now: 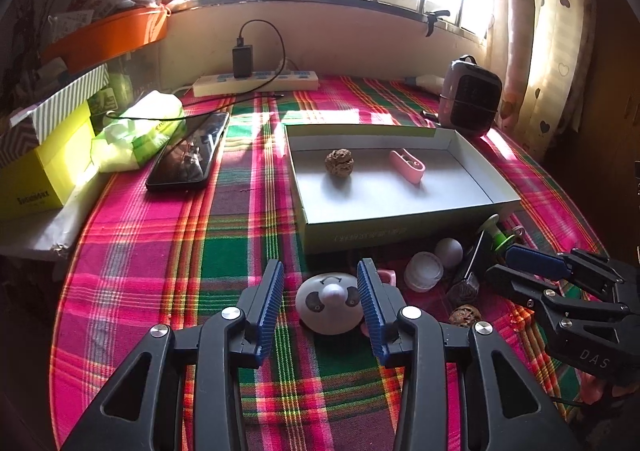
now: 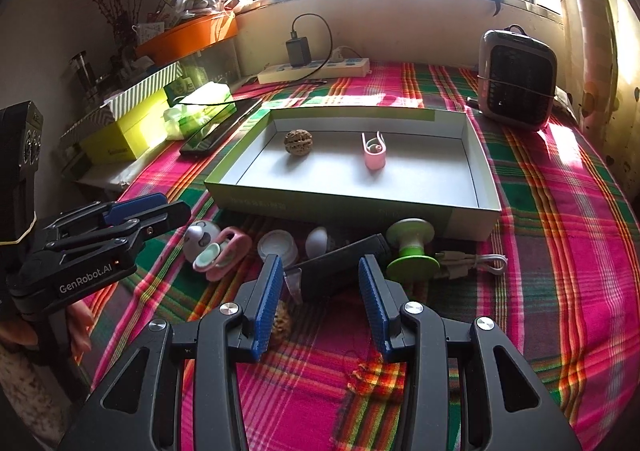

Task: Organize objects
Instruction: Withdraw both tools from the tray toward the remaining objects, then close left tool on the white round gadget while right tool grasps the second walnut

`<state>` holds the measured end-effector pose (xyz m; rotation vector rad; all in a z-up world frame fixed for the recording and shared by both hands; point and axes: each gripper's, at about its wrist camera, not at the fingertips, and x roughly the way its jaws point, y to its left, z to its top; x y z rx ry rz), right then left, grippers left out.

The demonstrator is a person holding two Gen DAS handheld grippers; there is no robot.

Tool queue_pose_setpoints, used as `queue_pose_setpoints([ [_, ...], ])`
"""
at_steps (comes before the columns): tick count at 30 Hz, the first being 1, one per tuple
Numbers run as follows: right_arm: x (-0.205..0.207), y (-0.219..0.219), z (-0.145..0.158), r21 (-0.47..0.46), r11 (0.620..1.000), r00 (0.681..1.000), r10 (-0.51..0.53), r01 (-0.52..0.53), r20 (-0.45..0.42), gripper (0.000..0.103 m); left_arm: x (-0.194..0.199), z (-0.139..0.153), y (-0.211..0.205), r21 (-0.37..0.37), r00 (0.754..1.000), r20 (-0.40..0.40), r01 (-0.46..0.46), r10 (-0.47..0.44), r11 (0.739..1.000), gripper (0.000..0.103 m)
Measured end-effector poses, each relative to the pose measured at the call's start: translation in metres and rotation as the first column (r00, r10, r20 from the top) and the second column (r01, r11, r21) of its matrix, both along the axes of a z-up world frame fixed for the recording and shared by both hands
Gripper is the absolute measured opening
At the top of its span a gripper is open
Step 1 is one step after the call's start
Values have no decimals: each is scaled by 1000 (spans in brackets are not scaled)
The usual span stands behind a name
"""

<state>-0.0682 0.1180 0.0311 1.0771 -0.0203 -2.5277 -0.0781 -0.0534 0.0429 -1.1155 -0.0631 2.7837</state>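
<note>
- On the plaid tablecloth (image 1: 160,251) we find a shallow open box (image 1: 400,235), standing toward the window, with a walnut (image 1: 339,161) and a pink clip (image 1: 408,165) lying apart on its grey floor.
- Just in front of the box's near wall we see a loose row of small things: a white panda-faced case (image 1: 330,303), a pink holder (image 2: 230,255) touching it, a white round cap (image 1: 423,272), a small white ball (image 1: 449,249), a dark bar-shaped object (image 2: 340,267), a green spool (image 2: 412,251) and a coiled white cable (image 2: 476,265).
- A second walnut (image 1: 464,316) lies nearer to us than that row, beside the dark bar.
- Our left gripper (image 1: 320,303) is released: its blue pads stand apart either side of the panda-faced case, and we cannot tell whether the right-hand pad touches it.
- Our right gripper (image 2: 318,293) is also released; the end of the dark bar shows in the gap between its pads, with space on both sides, and the second walnut peeks out by its left pad.
- Farther off we note a black phone (image 1: 188,155), a yellow box (image 1: 44,171), a power strip (image 1: 256,82) and a small heater (image 1: 470,95).
</note>
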Motion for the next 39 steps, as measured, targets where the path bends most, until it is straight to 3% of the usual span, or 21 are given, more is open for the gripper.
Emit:
queue_pose_setpoints([
  [17, 17, -17, -15, 32, 995, 996, 94, -94, 3, 41, 1, -22, -3, 43, 998, 53, 24, -27, 999, 42],
  [21, 18, -20, -17, 46, 994, 995, 104, -104, 4, 49, -4, -25, -5, 51, 998, 63, 23, -27, 998, 44],
  [39, 12, -28, -28, 103, 991, 996, 84, -87, 35, 49, -24, -33, -5, 80, 995, 100, 23, -31, 997, 45],
])
